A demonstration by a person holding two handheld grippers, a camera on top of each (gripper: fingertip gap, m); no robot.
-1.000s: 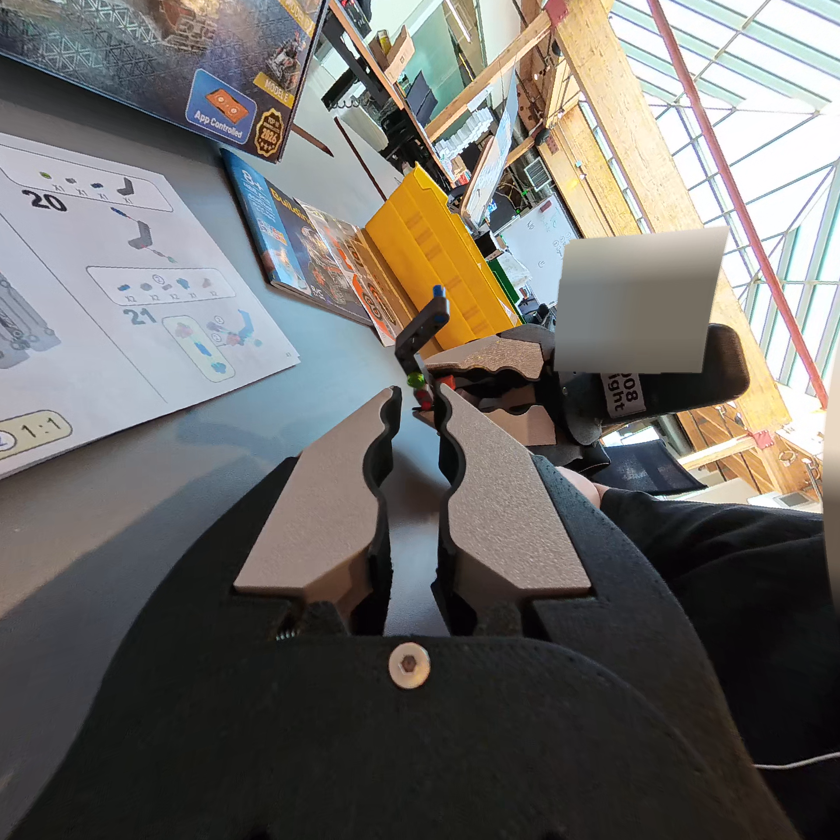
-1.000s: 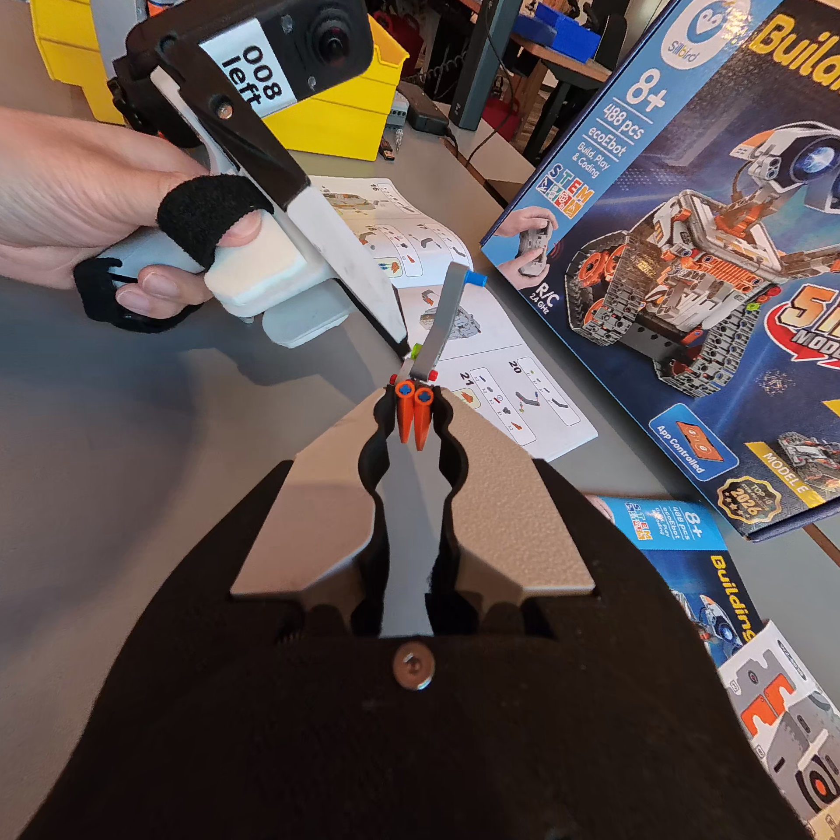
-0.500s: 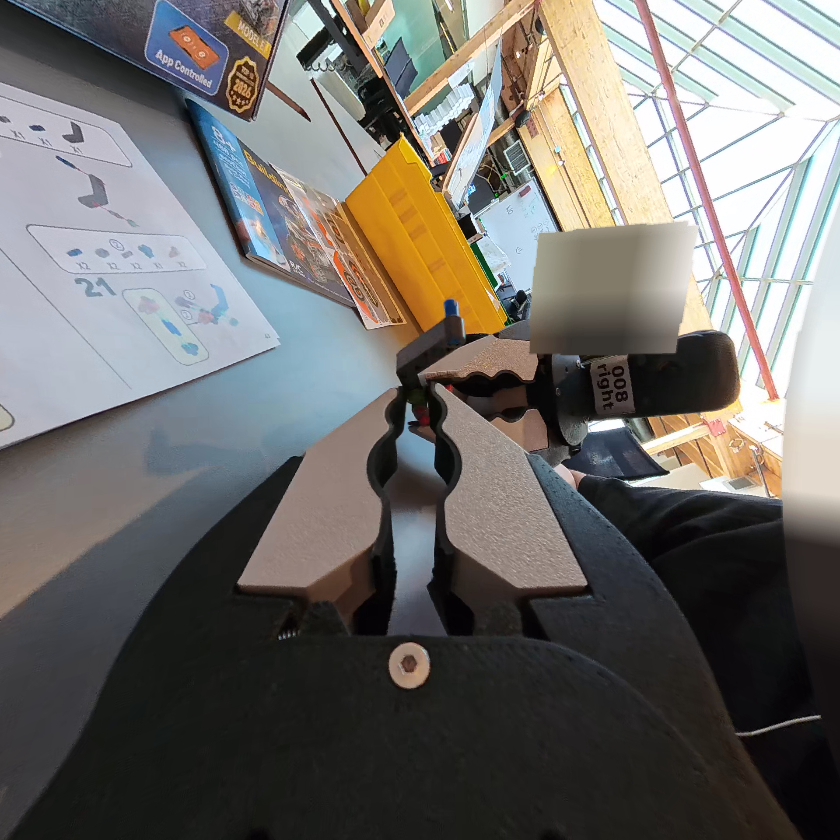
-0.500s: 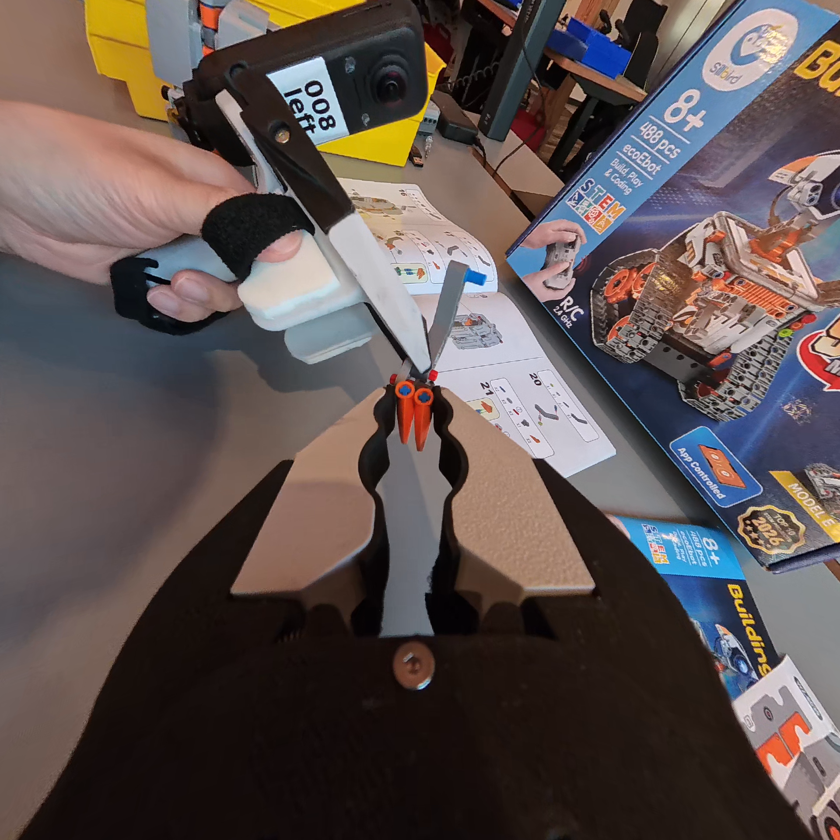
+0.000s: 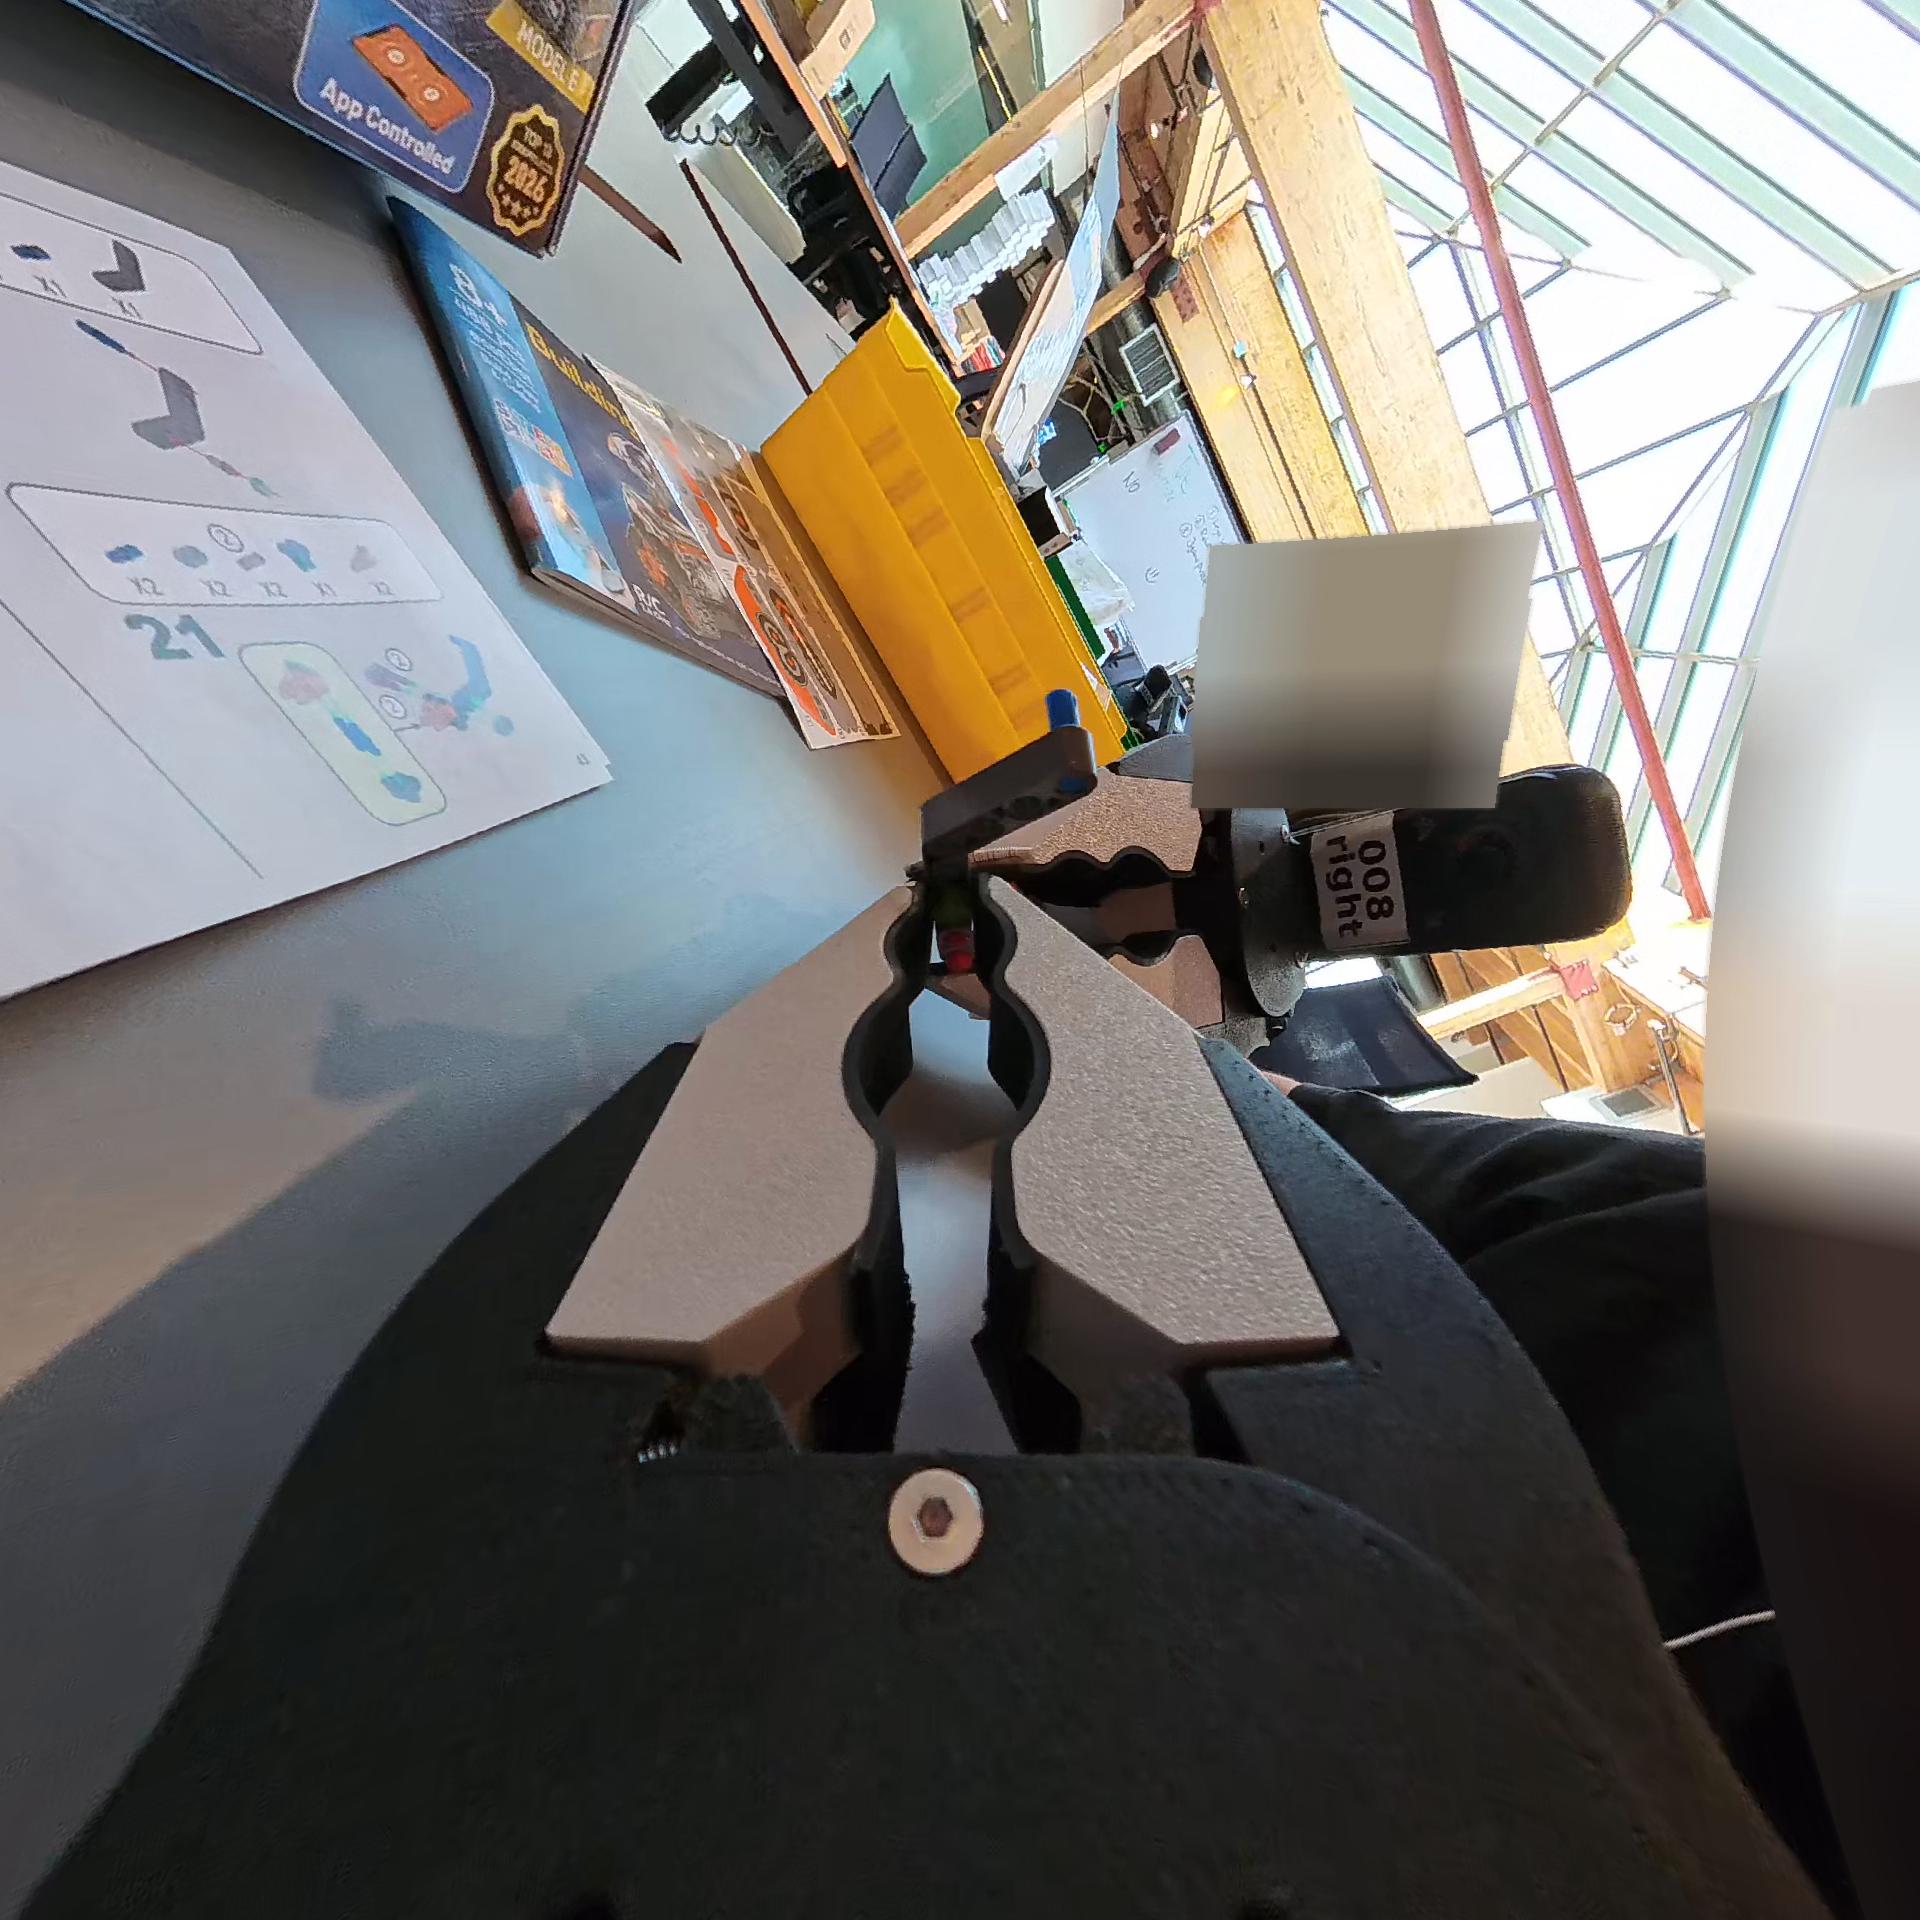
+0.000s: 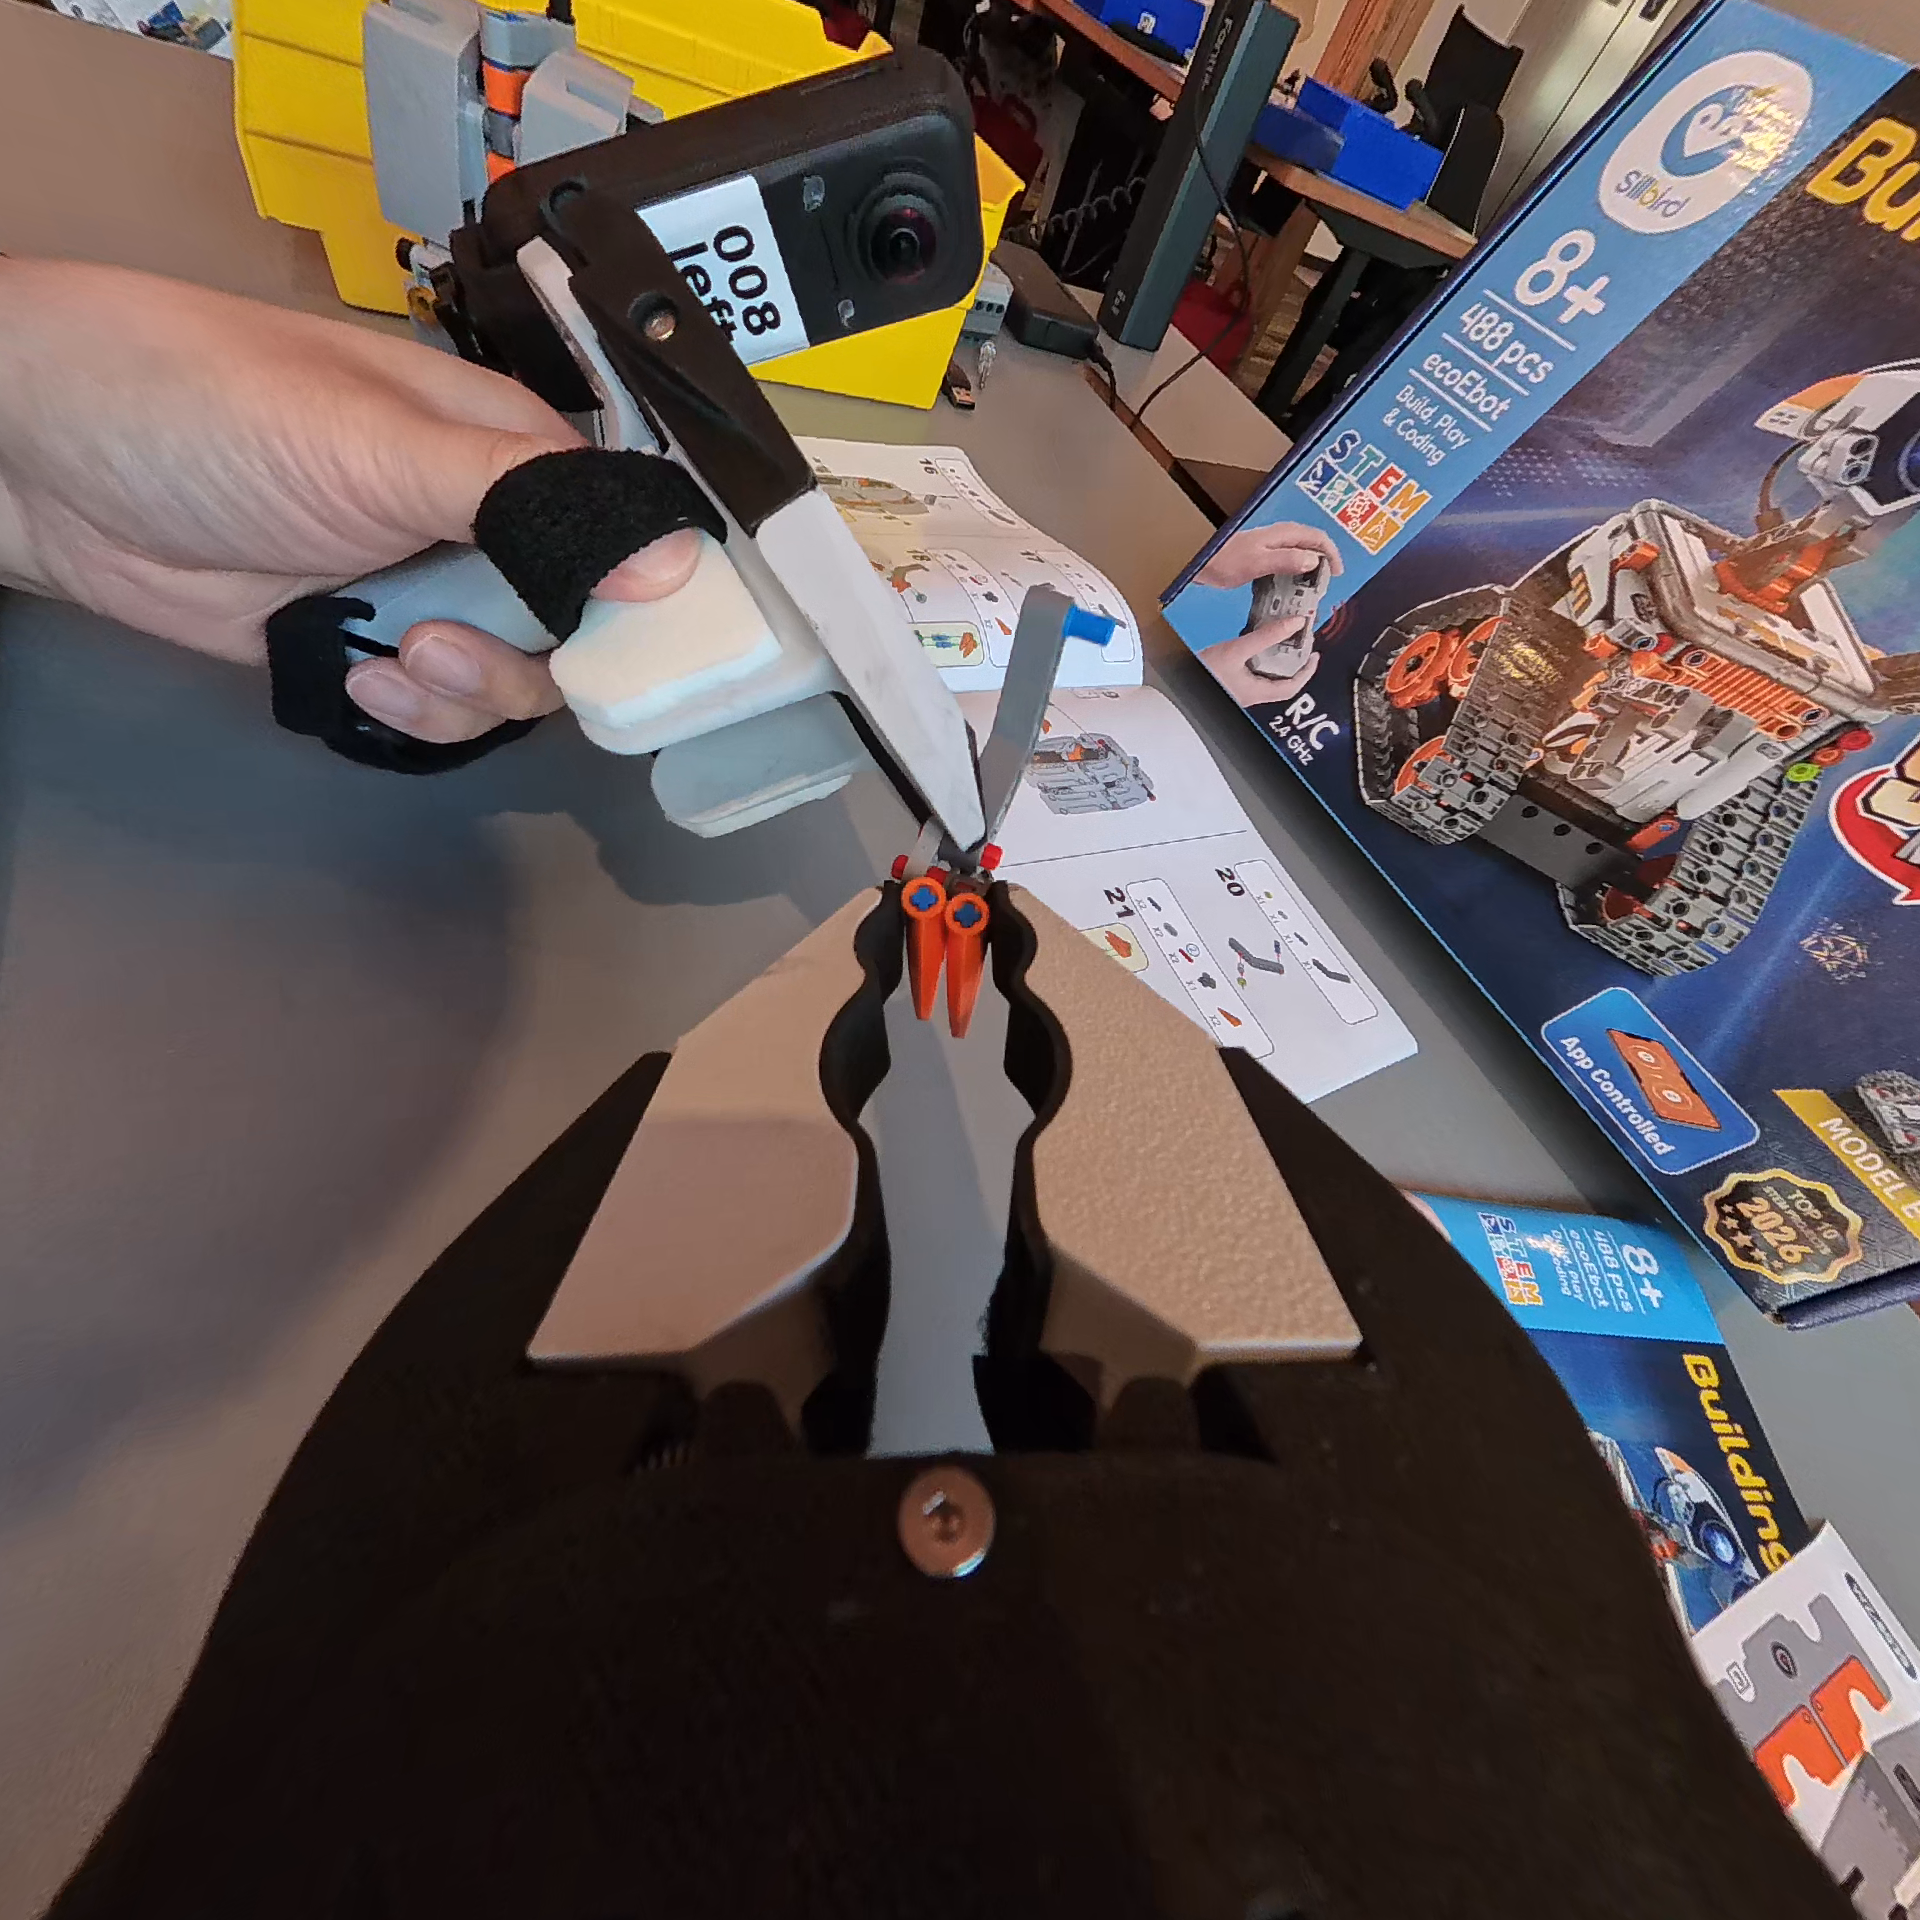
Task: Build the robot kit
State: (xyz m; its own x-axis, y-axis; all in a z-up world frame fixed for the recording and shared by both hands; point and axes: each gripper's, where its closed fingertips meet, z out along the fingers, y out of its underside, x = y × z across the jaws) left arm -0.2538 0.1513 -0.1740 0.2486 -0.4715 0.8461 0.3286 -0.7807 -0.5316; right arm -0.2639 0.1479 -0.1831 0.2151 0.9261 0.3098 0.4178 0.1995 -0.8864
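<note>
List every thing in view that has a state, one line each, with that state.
Left gripper: shut on the small brick assembly, at its red and green pins.
Right gripper: shut on the small brick assembly, at its two orange cones.
Grey angled beam with blue pin: attached to the assembly, held above the table.
White instruction booklet: open, flat on the table.
Large blue building-kit box: lying flat.
Yellow plastic bin: on the table.

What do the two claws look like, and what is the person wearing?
Each claw has two flat grey fingers with wavy black inner edges, set in a black textured body with one silver screw. The left claw's handle is pale grey with black fabric finger straps, and a black camera with a white sticker sits on top. The person wears a black sleeve.
</note>
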